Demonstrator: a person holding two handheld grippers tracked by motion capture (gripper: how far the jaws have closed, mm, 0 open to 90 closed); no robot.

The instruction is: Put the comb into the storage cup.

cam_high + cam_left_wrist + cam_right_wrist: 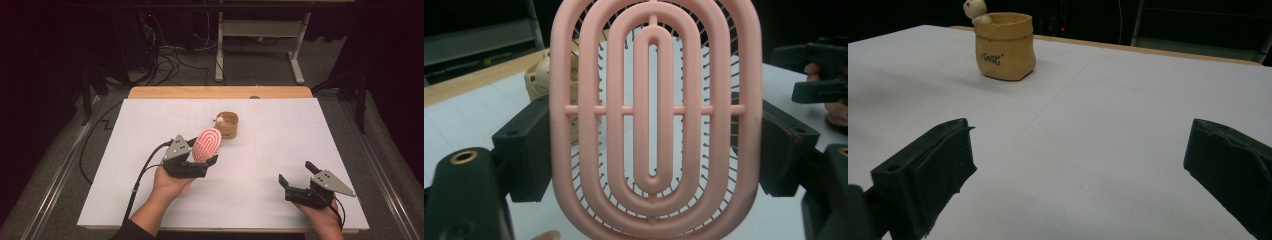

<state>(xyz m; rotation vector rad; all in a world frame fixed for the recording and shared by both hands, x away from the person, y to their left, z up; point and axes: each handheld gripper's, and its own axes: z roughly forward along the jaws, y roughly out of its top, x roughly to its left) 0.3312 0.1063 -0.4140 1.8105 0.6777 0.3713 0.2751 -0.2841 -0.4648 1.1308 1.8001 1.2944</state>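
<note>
Pinching a pink brush point(207, 144) between its jaws, the left gripper point(200, 156) holds it upright above the white sheet point(280, 140). In the left gripper view the brush point(651, 120) stands face-on, its oval ribs and thin bristles showing, and each black jaw presses against one long edge. Just beyond the brush, past the jaw tips, stands a tan pot point(227, 124) with a small bear figure point(219, 120) at its rim. Well apart from both, the right gripper point(296, 174) rests low near the person's edge, jaws spread wide with nothing between them. From the right gripper view, the pot point(1004, 46) sits ahead and left of its jaws.
</note>
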